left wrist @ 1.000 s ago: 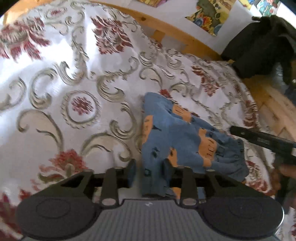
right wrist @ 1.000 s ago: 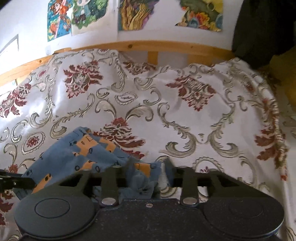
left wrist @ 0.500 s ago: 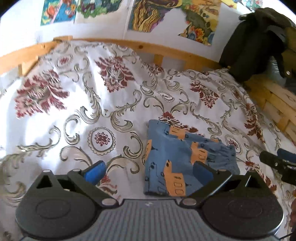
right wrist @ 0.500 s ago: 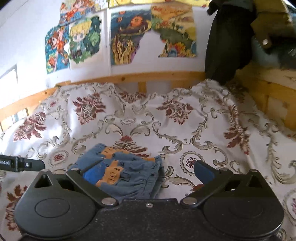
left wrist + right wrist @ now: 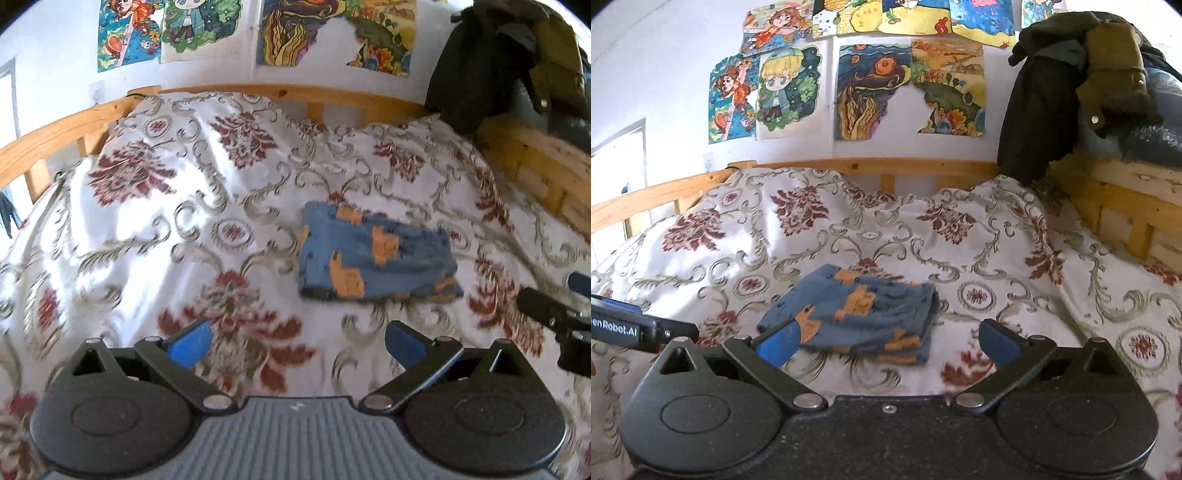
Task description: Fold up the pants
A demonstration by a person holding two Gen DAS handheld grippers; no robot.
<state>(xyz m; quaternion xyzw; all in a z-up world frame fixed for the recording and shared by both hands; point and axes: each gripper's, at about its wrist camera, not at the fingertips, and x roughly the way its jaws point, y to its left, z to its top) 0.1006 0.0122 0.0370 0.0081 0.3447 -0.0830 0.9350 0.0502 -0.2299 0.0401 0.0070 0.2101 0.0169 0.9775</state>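
The blue pants (image 5: 373, 256) with orange patches lie folded into a small flat stack on the floral bedspread (image 5: 207, 206). In the right wrist view the same pants (image 5: 857, 314) sit just beyond the fingers. My left gripper (image 5: 295, 343) hangs open above the bedspread, short of the pants and a little to their left, holding nothing. My right gripper (image 5: 886, 341) is open too, with the near edge of the pants between and beyond its blue pads (image 5: 781, 341). Each gripper shows at the edge of the other's view.
A wooden bed rail (image 5: 871, 166) runs along the back and right side. Dark coats (image 5: 1082, 88) hang at the right over the rail. Coloured drawings (image 5: 849, 85) cover the wall behind. The bedspread (image 5: 997, 266) is wrinkled near the rail.
Both grippers were shut on the pants a second ago, then opened and let go. Both have since pulled back and up, leaving the folded pants lying on the bed.
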